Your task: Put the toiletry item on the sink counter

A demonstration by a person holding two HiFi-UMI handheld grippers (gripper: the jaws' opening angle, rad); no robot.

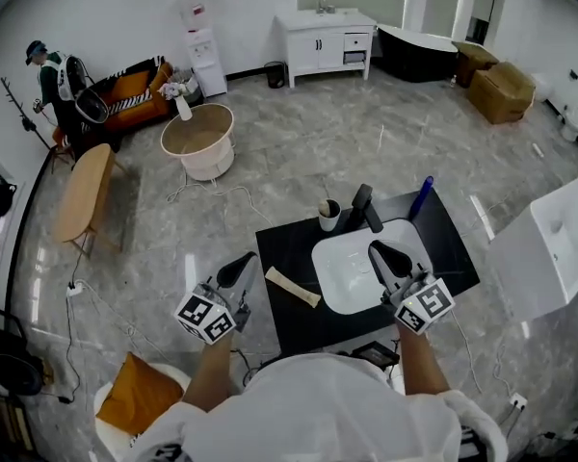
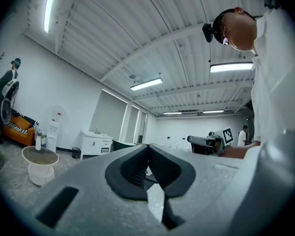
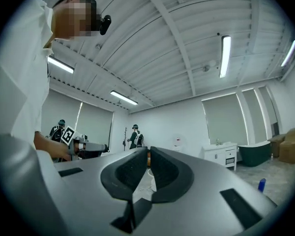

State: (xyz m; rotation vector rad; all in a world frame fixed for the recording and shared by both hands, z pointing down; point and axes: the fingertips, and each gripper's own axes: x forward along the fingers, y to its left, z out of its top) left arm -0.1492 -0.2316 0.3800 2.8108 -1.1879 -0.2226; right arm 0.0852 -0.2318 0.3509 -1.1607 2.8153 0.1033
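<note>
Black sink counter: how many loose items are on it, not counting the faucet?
3: a beige toiletry item lying left of the basin, a white cup beside the faucet, and a blue bottle at the back right. The right tool could hide more.

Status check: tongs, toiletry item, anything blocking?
Left tongs shut, empty. Right tongs shut, empty, over basin. Cream toiletry item flat on counter, beside basin. Nothing blocking.

Matt black counter (image 1: 455, 248), glossy white basin (image 1: 352, 275)
</note>
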